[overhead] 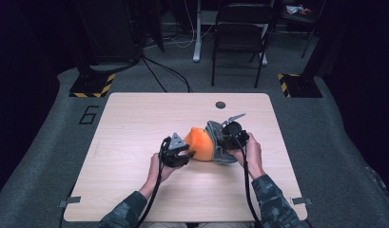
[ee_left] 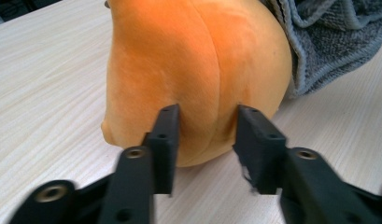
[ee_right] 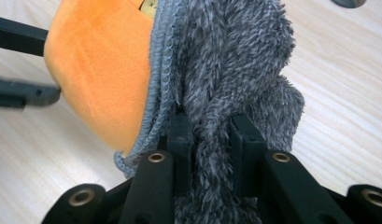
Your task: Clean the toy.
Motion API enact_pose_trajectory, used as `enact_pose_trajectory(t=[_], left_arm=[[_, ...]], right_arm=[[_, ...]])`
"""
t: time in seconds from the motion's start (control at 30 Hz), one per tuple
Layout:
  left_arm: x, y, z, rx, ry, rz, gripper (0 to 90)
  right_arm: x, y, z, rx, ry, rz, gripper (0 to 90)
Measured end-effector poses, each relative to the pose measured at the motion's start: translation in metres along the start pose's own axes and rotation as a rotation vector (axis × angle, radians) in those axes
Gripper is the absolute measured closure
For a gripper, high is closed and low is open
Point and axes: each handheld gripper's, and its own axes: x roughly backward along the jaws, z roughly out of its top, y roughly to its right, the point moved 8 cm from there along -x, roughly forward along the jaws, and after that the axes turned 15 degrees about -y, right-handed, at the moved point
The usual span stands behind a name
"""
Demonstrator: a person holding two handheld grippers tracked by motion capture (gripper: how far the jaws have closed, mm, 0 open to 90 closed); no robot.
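An orange plush cushion (overhead: 199, 142) lies mid-table, half wrapped in a grey fuzzy cloth (overhead: 215, 142) on its right side. My left gripper (overhead: 186, 154) sits at the cushion's left end. In the left gripper view its jaws (ee_left: 208, 126) stand apart on either side of a bulge of the orange plush (ee_left: 179, 60) without pinching it. My right gripper (overhead: 221, 141) is shut on a fold of the grey cloth (ee_right: 235, 60); its jaws (ee_right: 209, 126) squeeze the pile, holding it slightly off the table. The left gripper's fingers (ee_right: 20, 93) show beside the orange cushion (ee_right: 100, 70).
The wooden table (overhead: 135, 123) has a small round dark hole (overhead: 220, 104) near its far edge. Beyond it stand a folding chair (overhead: 239, 33) and two stands with yellow-black striped bases (overhead: 92, 85) (overhead: 296, 83).
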Motion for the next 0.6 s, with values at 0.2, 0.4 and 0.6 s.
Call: enact_pose_trajectory(t=[0.2,0.4,0.6], left_arm=[[-0.006,0.001,-0.002,-0.04,-0.036,0.056,47.1],[-0.014,0.0,-0.006,-0.041,-0.03,0.074,59.2],[-0.014,-0.002,-0.006,-0.022,-0.006,0.064,77.3]], right_arm=[[-0.002,0.003,0.002,-0.002,0.034,-0.017,73.0],[-0.006,0.005,0.002,-0.009,0.051,-0.007,73.0],[-0.005,0.005,0.002,-0.014,0.057,0.0,73.0]])
